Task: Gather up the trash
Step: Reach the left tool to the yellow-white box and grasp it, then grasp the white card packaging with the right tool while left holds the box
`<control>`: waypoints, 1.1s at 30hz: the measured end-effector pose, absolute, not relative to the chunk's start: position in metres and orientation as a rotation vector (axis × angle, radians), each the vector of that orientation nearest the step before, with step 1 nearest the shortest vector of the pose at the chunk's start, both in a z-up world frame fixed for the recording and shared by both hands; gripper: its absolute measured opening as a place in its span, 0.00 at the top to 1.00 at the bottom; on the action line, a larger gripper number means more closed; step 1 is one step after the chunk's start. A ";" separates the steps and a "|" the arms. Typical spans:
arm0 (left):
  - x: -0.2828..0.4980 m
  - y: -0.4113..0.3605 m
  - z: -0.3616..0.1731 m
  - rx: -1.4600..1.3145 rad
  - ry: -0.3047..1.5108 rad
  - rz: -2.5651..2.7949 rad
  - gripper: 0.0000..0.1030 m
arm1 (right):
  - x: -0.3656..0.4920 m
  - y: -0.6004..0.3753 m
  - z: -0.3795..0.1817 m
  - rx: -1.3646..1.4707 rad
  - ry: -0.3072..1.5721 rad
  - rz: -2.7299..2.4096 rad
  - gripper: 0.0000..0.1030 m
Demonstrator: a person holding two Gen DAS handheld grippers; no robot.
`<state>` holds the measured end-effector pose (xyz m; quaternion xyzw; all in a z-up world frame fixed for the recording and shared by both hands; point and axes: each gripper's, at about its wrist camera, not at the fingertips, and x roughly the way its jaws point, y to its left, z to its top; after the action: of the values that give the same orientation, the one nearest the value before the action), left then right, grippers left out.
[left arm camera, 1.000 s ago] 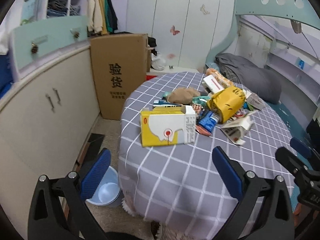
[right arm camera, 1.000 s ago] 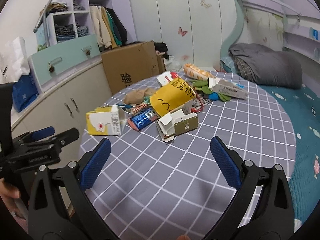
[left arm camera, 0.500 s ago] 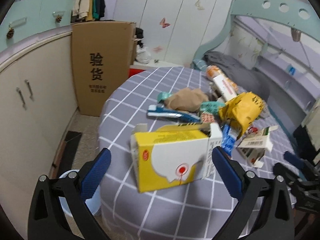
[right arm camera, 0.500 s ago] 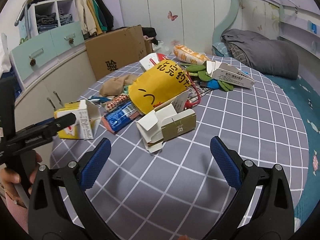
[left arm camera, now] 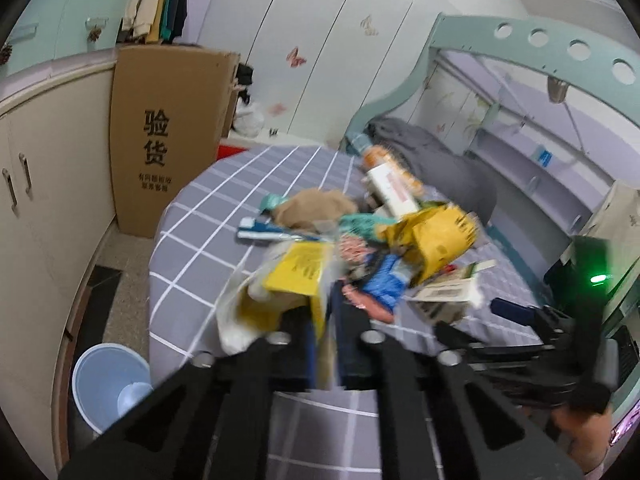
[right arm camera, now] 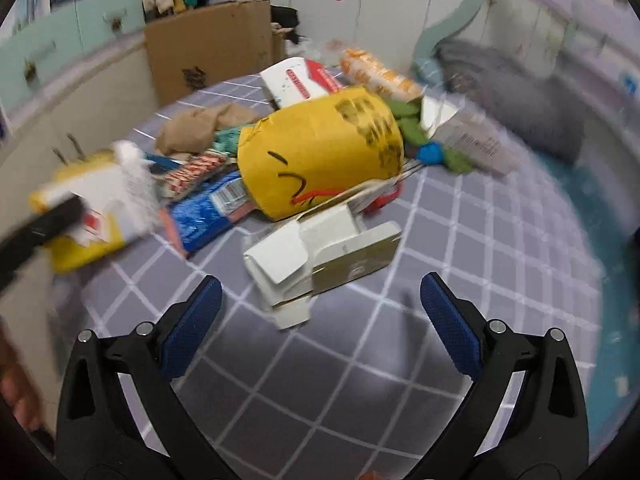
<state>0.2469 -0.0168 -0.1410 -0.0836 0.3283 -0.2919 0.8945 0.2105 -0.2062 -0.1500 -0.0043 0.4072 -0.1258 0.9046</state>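
L gripper (left arm camera: 324, 320) clamped on yellow carton (left arm camera: 280, 284), tilted up off the bed; R gripper (right arm camera: 320, 312) wide open, low over white box (right arm camera: 320, 256).

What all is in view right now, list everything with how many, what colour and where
yellow-white carton: 1, table's near edge, in left claw
yellow bag: 1, pile centre
white-gold box: 1, nearest right claw
blue wrapper: 1, between carton and bag
brown cloth: 1, pile's far side
checked tablecloth: 1, grey
cardboard box: 1, brown, on floor
bin: 1, pale blue, floor
left claw: shut on carton
right claw: open, empty
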 end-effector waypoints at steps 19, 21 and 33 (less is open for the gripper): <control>0.182 -0.036 -0.103 -0.101 0.546 -0.540 0.98 | 0.190 -0.234 -0.126 -0.046 0.697 -0.311 0.91; 0.177 -0.036 -0.100 -0.104 0.536 -0.534 0.98 | 0.177 -0.236 -0.119 -0.011 0.668 -0.296 0.92; 0.145 -0.001 -0.066 -0.148 0.467 -0.452 0.98 | 0.116 -0.210 -0.060 0.138 0.526 -0.011 0.92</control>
<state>0.1453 -0.0006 -0.0661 -0.0727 0.2294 -0.2219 0.9449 0.1161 -0.2103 -0.0602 0.0683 0.2596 -0.0057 0.9633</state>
